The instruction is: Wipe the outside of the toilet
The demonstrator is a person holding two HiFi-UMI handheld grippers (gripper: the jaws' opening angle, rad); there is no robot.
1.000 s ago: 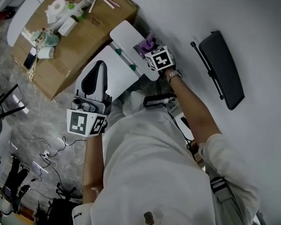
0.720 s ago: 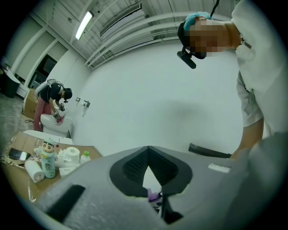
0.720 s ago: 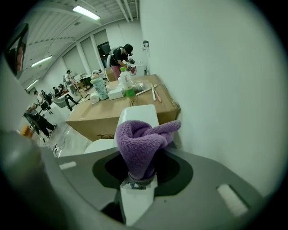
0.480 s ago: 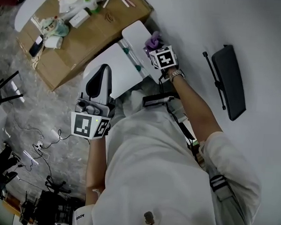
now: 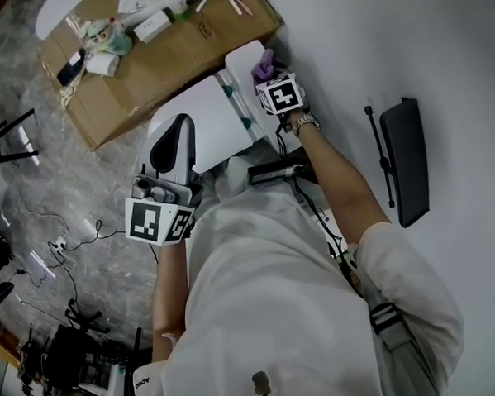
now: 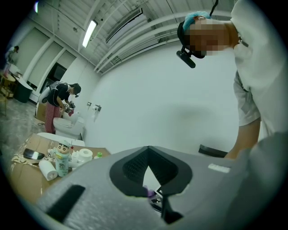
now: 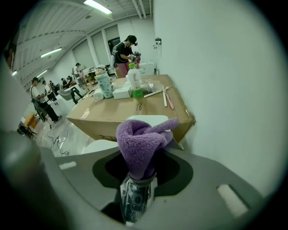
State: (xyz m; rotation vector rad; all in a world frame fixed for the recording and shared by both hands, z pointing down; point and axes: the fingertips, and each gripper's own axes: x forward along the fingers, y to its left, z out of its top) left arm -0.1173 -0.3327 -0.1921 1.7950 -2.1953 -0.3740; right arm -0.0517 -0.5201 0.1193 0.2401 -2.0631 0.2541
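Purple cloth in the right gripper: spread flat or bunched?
Bunched. In the right gripper view the purple cloth rises as a twisted wad from the right gripper, jaws shut on it.

**Indoor test hall with mock bathroom stations**

High ribbed ceiling [image 6: 135, 22], strip lights [image 6: 90, 32], plain white walls [image 5: 388, 35]. Grey mottled floor [image 5: 58, 175] with loose cables [image 5: 72, 233] across it. Toilet [image 5: 206, 125] stands against the wall, with a cardboard box [image 5: 155, 68] beside it serving as a table for bottles [image 7: 135, 81] and paper rolls [image 6: 83, 156]. Second toilet [image 6: 67, 128] further along the wall, person [image 6: 56, 101] bent over it. More people [image 7: 39, 96] at other spots in the hall. Black stands and gear [image 5: 65, 357] on the floor.
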